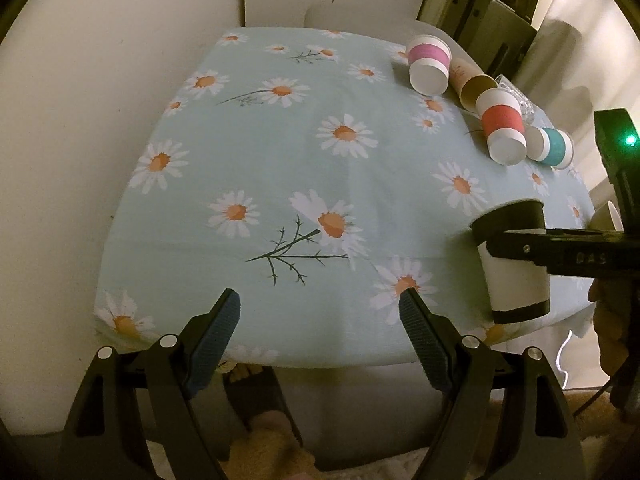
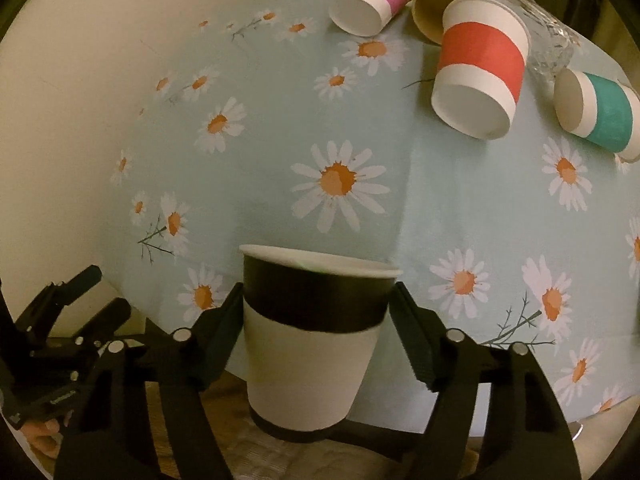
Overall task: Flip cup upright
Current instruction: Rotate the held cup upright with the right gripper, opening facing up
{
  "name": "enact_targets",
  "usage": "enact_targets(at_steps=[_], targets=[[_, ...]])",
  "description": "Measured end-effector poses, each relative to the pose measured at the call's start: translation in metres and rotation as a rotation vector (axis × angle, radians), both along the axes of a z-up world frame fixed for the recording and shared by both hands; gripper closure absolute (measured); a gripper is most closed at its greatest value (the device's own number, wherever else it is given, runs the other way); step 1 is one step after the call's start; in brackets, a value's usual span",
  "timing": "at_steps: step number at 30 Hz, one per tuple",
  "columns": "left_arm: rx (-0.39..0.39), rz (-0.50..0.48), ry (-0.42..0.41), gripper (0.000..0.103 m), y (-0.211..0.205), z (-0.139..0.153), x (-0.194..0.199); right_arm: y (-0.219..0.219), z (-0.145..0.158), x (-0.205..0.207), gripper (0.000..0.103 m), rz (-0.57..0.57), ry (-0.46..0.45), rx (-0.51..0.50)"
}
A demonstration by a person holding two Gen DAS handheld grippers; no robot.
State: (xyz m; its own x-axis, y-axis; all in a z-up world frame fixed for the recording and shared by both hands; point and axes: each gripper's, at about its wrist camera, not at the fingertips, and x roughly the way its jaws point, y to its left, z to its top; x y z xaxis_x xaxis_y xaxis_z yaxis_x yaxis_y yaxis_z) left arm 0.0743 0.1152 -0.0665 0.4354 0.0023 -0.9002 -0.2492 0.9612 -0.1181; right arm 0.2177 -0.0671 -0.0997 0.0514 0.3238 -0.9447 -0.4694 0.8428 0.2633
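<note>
My right gripper [image 2: 316, 304] is shut on a black-and-white paper cup [image 2: 312, 344], which is upright with its open rim up, held above the near edge of the daisy-print table [image 2: 400, 200]. In the left wrist view the same cup [image 1: 516, 276] hangs at the right, clamped by the right gripper's fingers [image 1: 520, 246]. My left gripper [image 1: 320, 316] is open and empty over the table's near edge.
At the far right of the table lie a pink-banded cup [image 2: 372, 0], a brown cup [image 2: 436, 8], a red-banded cup [image 2: 480, 64], a teal-banded cup [image 2: 600, 112] and a clear glass [image 2: 548, 36], all on their sides. A slippered foot [image 1: 256, 396] shows below the table.
</note>
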Motion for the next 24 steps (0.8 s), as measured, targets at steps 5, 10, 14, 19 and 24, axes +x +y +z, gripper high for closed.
enact_targets(at_steps=[5, 10, 14, 19, 24], targets=[[-0.004, 0.007, -0.001, 0.023, 0.001, 0.000, -0.001, 0.001, 0.000, 0.000, 0.035, 0.000, -0.010, -0.003], [-0.005, 0.007, -0.001, 0.023, 0.001, 0.001, -0.002, -0.008, 0.009, -0.003, 0.036, -0.018, -0.043, 0.031], [0.001, 0.004, -0.001, 0.023, -0.002, 0.002, -0.003, -0.015, 0.016, -0.007, 0.036, -0.025, -0.059, 0.069], [-0.022, 0.020, -0.008, 0.023, -0.006, 0.002, -0.007, -0.024, 0.025, -0.011, 0.036, -0.045, -0.082, 0.095], [-0.058, 0.019, -0.034, 0.023, -0.013, 0.005, -0.009, -0.032, 0.043, -0.023, 0.036, -0.020, -0.179, 0.185]])
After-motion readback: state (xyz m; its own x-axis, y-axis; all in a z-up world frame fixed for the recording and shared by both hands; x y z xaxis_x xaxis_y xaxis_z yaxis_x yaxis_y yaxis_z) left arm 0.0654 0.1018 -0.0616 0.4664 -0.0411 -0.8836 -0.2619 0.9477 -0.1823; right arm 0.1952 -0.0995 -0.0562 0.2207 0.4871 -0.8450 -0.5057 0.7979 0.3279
